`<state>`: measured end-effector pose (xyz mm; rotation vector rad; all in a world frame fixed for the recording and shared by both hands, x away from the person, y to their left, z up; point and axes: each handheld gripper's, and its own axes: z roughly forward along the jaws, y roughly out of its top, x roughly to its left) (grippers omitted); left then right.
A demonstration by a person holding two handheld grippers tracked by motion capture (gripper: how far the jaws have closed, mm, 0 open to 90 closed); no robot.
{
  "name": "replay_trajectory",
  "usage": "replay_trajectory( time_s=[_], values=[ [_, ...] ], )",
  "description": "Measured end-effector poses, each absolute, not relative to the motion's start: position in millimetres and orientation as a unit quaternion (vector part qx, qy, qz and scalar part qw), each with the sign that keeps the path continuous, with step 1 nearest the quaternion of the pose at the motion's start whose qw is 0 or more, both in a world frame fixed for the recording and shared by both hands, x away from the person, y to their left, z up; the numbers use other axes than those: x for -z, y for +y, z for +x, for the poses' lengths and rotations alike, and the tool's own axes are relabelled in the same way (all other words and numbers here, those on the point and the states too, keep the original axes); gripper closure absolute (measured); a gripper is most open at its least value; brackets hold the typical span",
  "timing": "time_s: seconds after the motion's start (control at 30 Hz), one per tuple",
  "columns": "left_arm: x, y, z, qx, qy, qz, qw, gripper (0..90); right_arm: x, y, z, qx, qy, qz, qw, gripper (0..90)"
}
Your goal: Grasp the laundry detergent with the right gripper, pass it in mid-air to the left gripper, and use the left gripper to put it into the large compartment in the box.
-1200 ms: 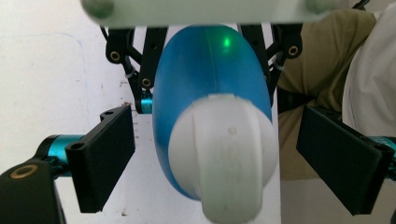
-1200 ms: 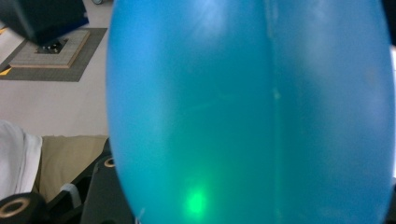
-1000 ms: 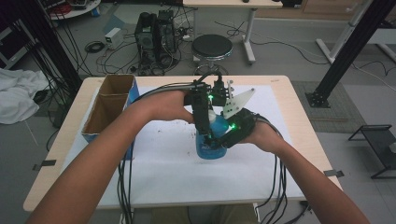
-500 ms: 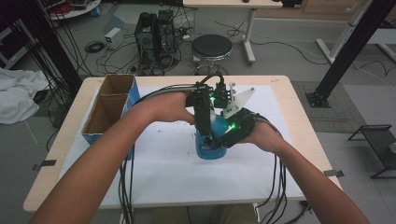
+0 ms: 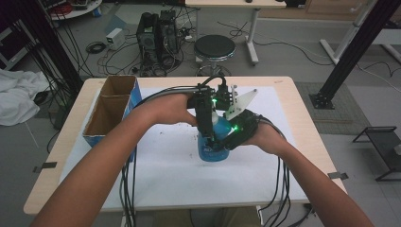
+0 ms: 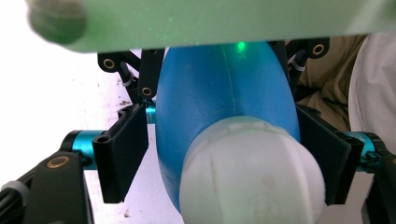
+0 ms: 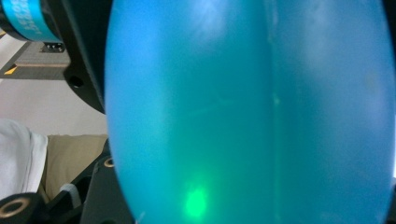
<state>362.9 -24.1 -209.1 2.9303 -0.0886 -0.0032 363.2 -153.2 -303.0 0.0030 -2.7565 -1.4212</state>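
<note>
Here, closest to me in the high view, my two forearms came in from the bottom edge and met over the middle of the white sheet (image 5: 156, 179) that covered the wooden table (image 5: 302, 127). There stood the blue bottle (image 5: 210, 150), upright on the sheet, with both tools at it. My left gripper (image 5: 208, 124) pointed down at the upper part of the bottle; in the left gripper view its two black jaws stood one at each side of the blue body just behind the white cap (image 6: 250, 175), touching it or nearly so, and I could not tell if they really pressed. My right gripper (image 5: 232, 137) lay against the bottle from the right side, with a green light glowing on it. In the right gripper view the bottle (image 7: 252, 112) was so near that the jaw tips were hidden, so I cannot say if this gripper was open or closed. A grey three-cornered plate (image 5: 240, 100) rose just behind the tools. Further to the left, on the table edge, stood an open cardboard box (image 5: 109, 111) with two compartments. Beyond the table, on the floor, I saw a round black stool (image 5: 215, 47), a dark machine (image 5: 158, 30) with many cables, and a white cloth (image 5: 16, 101) at the far left.
</note>
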Motion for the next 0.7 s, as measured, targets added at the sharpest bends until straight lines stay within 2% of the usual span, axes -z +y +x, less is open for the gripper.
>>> replay_trajectory(
  time_s=[0.03,0.23,0.3,0.63,0.7],
  values=[
    [209.1,-24.1,362.9,0.001,-0.030,0.994,0.105,26.1,303.6,-152.6,363.3,0.461,-0.887,0.002,0.021,43.1],
    [209.4,-23.9,361.4,0.000,-0.033,0.994,0.107,26.6,304.0,-151.4,362.9,0.462,-0.887,0.002,0.021,43.1],
    [208.9,-23.9,360.9,0.000,-0.038,0.994,0.104,30.4,304.2,-151.0,362.7,0.463,-0.886,0.001,0.021,43.1],
    [210.4,-24.7,360.0,-0.005,-0.039,0.994,0.103,30.5,304.0,-150.6,362.6,0.460,-0.888,0.002,0.020,43.1],
    [209.8,-25.1,359.7,-0.005,-0.041,0.994,0.102,34.1,304.3,-150.3,362.3,0.461,-0.887,0.002,0.021,43.1]
  ],
)
